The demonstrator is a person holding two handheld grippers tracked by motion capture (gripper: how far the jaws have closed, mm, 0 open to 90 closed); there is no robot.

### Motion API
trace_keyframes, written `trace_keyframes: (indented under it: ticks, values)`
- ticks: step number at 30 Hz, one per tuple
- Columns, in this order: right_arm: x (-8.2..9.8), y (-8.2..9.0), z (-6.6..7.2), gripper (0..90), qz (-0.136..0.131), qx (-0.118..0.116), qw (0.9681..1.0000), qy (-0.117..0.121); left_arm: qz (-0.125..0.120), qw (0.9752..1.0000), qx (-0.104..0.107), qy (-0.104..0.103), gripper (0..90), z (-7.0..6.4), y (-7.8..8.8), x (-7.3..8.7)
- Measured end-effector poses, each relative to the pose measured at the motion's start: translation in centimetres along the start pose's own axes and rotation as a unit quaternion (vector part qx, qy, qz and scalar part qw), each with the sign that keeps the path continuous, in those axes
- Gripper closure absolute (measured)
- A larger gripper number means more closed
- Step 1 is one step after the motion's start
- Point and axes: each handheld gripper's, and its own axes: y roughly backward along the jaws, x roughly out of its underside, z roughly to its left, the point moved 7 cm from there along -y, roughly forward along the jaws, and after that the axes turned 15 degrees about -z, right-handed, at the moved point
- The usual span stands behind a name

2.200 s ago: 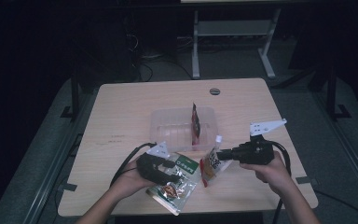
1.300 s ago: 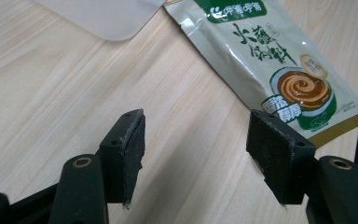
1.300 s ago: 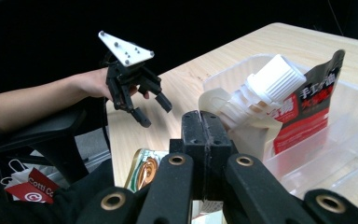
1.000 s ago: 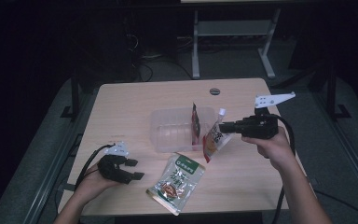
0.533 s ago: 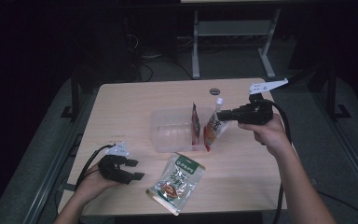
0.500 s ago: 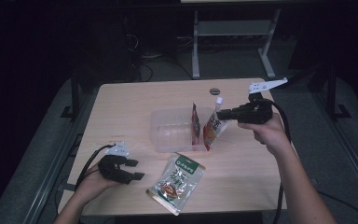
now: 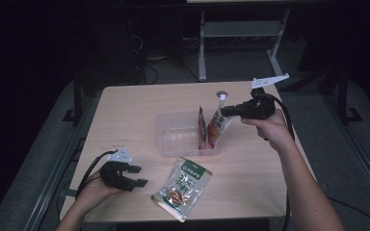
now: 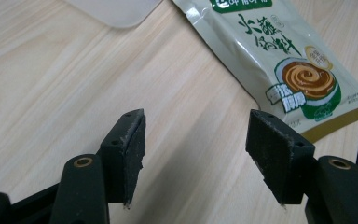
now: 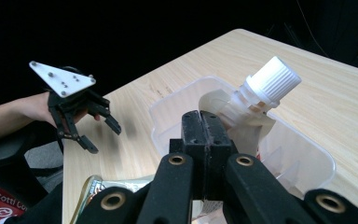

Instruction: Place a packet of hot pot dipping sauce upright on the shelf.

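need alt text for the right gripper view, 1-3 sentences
The right gripper, jaws shut on a spouted pouch with a white screw cap, holds it over a clear plastic bin on a wooden table. Farther off at the left, a hand holds the left gripper with its jaws open.

Dim room, black surroundings; table [image 7: 139, 110] lit evenly from above, soft shadows. High view grainy, slightly soft. Far left gripper [image 9: 95, 130] at 9 o'clock looks perhaps motion-blurred.
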Motion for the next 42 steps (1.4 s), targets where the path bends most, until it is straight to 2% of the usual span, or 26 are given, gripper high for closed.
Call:
trace_keyframes:
  ticks: [11,21,27,37,42]
  values:
    - [0.1,-1.5,-1.9,90.0,0.013,0.011,0.9998,0.002,-0.006,0.9995,-0.025,0.020,37.4,-0.3,1.9,1.5]
    - [1.5,-2.9,-3.4,90.0,0.027,0.027,0.9993,-0.006,-0.003,0.9993,-0.028,0.023,37.4,-0.5,2.3,2.0]
    - [2.1,-3.4,-3.6,90.0,0.027,0.030,0.9991,-0.011,0.000,0.9995,-0.024,0.019,37.5,-0.5,2.1,1.9]
    - [3.2,-4.4,-3.4,90.0,0.046,0.040,0.9981,-0.004,0.000,0.9998,-0.015,0.014,37.4,-0.5,1.6,1.5]
    - [3.8,-4.8,-3.4,90.0,0.045,0.036,0.9983,-0.008,0.001,0.9998,-0.012,0.013,37.5,-0.5,1.5,1.4]
